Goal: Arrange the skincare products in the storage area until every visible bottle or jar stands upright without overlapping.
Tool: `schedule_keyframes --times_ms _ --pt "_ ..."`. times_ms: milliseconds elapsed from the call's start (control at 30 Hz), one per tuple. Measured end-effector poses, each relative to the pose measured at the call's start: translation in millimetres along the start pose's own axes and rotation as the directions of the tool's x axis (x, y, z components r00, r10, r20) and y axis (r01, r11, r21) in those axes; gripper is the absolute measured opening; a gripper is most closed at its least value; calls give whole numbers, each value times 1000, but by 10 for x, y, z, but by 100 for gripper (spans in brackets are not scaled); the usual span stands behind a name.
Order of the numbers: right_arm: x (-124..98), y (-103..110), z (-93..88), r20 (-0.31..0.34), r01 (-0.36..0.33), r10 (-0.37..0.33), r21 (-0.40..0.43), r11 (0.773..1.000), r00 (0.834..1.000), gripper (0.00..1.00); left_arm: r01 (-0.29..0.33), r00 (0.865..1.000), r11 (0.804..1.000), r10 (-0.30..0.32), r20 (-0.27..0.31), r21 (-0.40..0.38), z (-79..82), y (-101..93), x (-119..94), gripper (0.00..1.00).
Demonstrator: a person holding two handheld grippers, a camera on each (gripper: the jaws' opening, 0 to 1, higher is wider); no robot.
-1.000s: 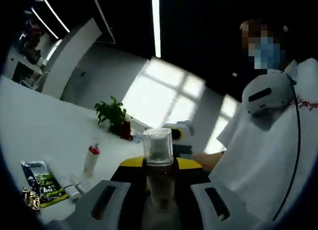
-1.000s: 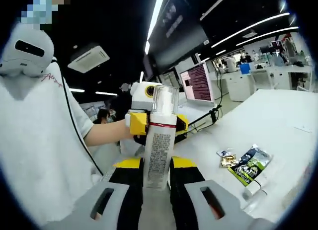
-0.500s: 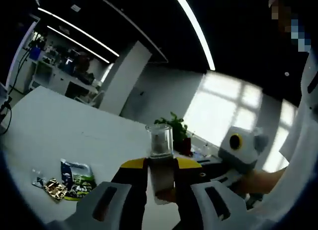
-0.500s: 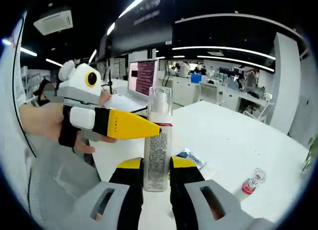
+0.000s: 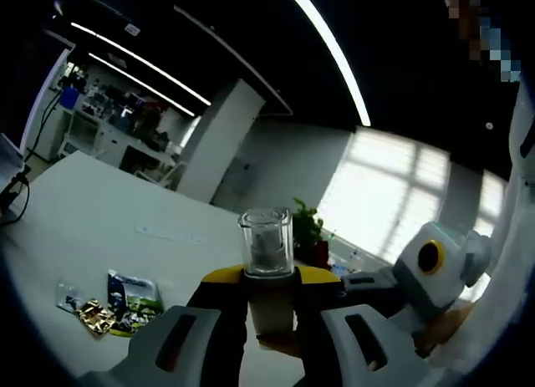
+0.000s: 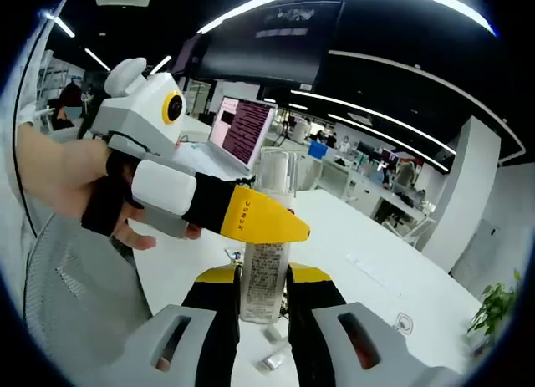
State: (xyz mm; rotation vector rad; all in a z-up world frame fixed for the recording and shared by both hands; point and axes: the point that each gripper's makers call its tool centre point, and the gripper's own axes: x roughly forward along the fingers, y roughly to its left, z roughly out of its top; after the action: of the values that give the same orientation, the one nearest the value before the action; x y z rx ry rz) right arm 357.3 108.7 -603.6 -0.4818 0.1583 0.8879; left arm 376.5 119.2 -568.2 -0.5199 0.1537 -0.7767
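Yellow-tipped tool (image 6: 264,280) hiding bottle (image 6: 269,262) base.

You are working in an open-plan office or lab. Long strip lights (image 5: 330,48) cross a dark ceiling, and a big white desk (image 5: 92,211) stretches toward a square column (image 5: 219,136) and tall windows (image 5: 380,195), with a potted plant (image 5: 305,228) at its far edge. In the right gripper view, a lit monitor (image 6: 242,132) sits before rows of workstations (image 6: 368,182).
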Motion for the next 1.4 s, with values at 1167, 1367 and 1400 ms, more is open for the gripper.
schedule_keyframes --times_ms 1167,1367,1400 --pt "-17 157 86 77 -254 243 213 943 967 19 164 981 974 -145 -126 156 -26 -379 -40 23" --pt "61 1 19 35 -32 25 204 978 999 19 -51 994 969 73 -83 241 32 -147 61 17" --pt "63 -35 8 25 5 -11 211 977 1000 19 -79 993 961 100 -66 265 54 -148 68 16"
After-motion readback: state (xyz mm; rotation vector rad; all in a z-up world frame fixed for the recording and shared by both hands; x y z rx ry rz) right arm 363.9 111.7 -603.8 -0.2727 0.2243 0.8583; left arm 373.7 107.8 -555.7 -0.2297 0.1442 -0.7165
